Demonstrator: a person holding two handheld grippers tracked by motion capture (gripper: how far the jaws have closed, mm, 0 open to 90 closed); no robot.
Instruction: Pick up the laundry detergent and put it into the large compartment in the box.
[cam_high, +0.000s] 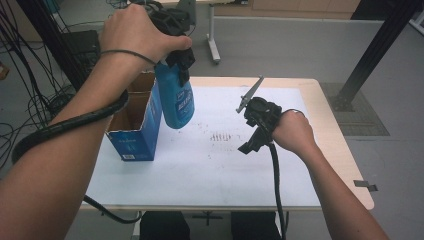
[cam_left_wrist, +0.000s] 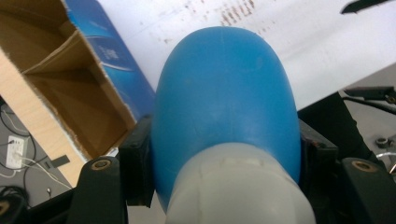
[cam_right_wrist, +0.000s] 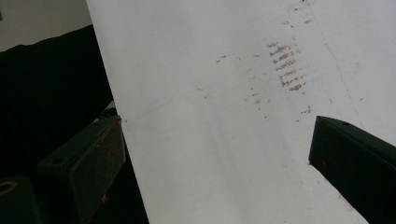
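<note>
Blue plastic dominated the nearest part of the scene: a spray bottle (cam_left_wrist: 224, 102) hung clamped between the jaws of the left gripper (cam_high: 177, 62), which pressed against its sides just below the pale cap (cam_left_wrist: 238, 186), as the left gripper view showed. The person's left hand (cam_high: 135, 32) held that gripper raised above the table (cam_high: 330, 125), so the bottle hung clear of the surface with its base pointing down. Taking the open cardboard box (cam_high: 135, 125) as the landmark, the bottle hung just beside the box's right wall, near its upper rim and above the white sheet (cam_high: 200, 165) that covered most of the tabletop. The box itself, blue on the outside and plain brown inside, stood on the left part of that sheet, and its inner divider (cam_left_wrist: 56, 51) could be seen in the left gripper view. Well to the right of the box, the right gripper (cam_high: 248, 147) rested low over the sheet in the person's right hand (cam_high: 295, 132), its jaws spread wide with nothing between them; the right gripper view looked along both black jaws onto bare white paper. Between the box and the right gripper lay a patch of small reddish-brown marks (cam_high: 220, 136) on the sheet. A grey plate (cam_high: 250, 94) stuck up from the top of the right gripper, beyond the hand. Farther off, past the far edge of the table, a grey floor (cam_high: 300, 45) stretched back.
</note>
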